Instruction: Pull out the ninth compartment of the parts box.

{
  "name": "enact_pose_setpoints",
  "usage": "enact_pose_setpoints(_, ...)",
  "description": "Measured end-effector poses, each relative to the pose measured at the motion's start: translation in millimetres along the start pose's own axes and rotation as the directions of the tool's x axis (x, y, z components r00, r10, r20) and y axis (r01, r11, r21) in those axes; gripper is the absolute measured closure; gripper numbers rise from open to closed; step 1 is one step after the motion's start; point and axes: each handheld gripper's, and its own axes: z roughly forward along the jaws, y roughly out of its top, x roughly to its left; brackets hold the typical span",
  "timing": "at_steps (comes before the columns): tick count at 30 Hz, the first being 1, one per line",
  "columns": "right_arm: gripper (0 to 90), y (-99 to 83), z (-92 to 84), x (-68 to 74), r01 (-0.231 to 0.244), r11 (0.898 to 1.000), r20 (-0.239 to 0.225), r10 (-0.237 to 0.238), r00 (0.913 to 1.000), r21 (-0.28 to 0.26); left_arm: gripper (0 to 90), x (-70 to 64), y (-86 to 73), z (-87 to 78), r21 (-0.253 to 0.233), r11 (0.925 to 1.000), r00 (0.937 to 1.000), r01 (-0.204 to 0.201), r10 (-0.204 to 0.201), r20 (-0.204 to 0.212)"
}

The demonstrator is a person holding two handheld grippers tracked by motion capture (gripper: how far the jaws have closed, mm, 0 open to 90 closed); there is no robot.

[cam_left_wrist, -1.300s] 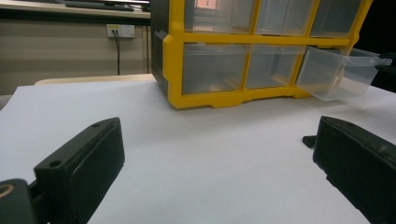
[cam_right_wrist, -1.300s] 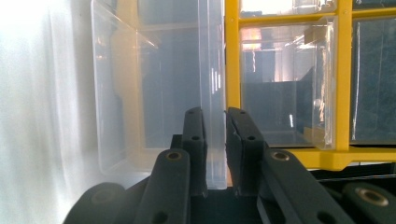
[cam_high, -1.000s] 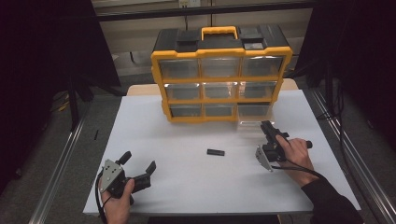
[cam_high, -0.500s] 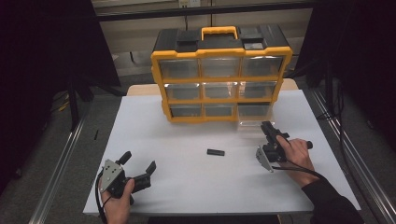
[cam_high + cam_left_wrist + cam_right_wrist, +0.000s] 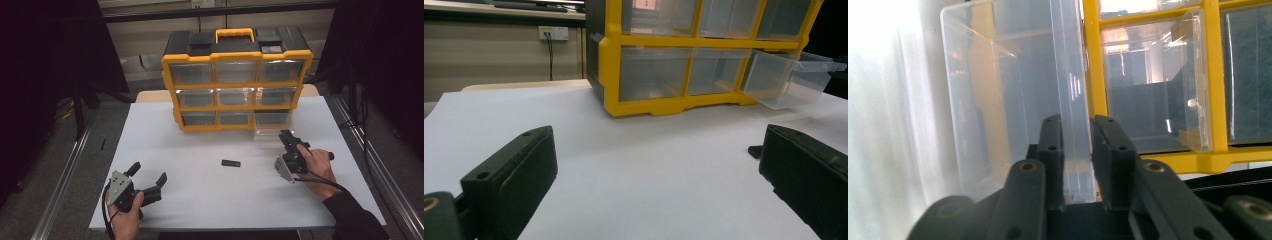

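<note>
Straddling the clear drawer (image 5: pixel 1013 100) lip, right claw (image 5: pixel 1078 150), jaws just easing apart.

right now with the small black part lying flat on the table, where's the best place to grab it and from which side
Probably across the middle of the small black part, coming straight down from above. It is a short bar lying flat on the white table with open space all round, its long side running left to right in the high view, so jaws set across its narrow width should close on the two long edges.

Small black piece (image 5: pixel 754 150) on the table half hidden behind the left claw (image 5: pixel 664 200), its kind unreadable.
</note>
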Motion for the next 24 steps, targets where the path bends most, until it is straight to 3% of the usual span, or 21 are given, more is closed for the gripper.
enact_pose_setpoints(7, 61.4, 0.0, -0.1, -1.1, -0.086, 0.996, 0.004, 0.086, 0.9963, -0.008, 2.2, 0.1, 0.0, -0.2, 0.0, 1.0, 1.0, 0.0, 0.0, 0.0)
enact_pose_setpoints(11, 51.1, -1.0, -0.1, -4.1, -0.174, 0.985, 0.005, 0.174, 0.9847, -0.013, 2.2, 0.1, 0.1, -0.3, -0.005, 1.0, 1.0, 0.005, -0.005, 0.0)
enact_pose_setpoints(13, 42.9, -1.9, 0.4, -5.0, -0.242, 0.97, 0.005, 0.242, 0.9702, -0.015, 2.2, 0.0, 0.0, -0.4, -0.006, 1.0, 1.0, 0.006, -0.006, -0.001)
enact_pose_setpoints(15, 38.3, -2.7, 0.5, -5.4, -0.274, 0.962, -0.005, 0.274, 0.9617, -0.008, 2.2, -0.1, 0.1, -0.7, -0.005, 1.0, 1.0, 0.007, -0.007, 0.0)
enact_pose_setpoints(18, 31.7, -3.6, 0.5, -5.9, -0.337, 0.942, -0.018, 0.337, 0.9415, 0.002, 2.2, -0.1, 0.1, -0.4, -0.006, 1.0, 1.0, 0.008, -0.008, -0.001)
enact_pose_setpoints(22, 24.6, -5.1, 0.7, -8.8, -0.419, 0.908, -0.034, 0.419, 0.9074, 0.004, 2.2, 0.1, 0.1, -0.7, -0.005, 1.0, 1.0, 0.006, -0.006, -0.001)
enact_pose_setpoints(24, 22.1, -6.3, 0.7, -10.8, -0.467, 0.884, -0.042, 0.466, 0.8836, 0.005, 2.2, 0.1, 0.2, -0.7, -0.005, 1.0, 1.0, 0.006, -0.006, -0.002)
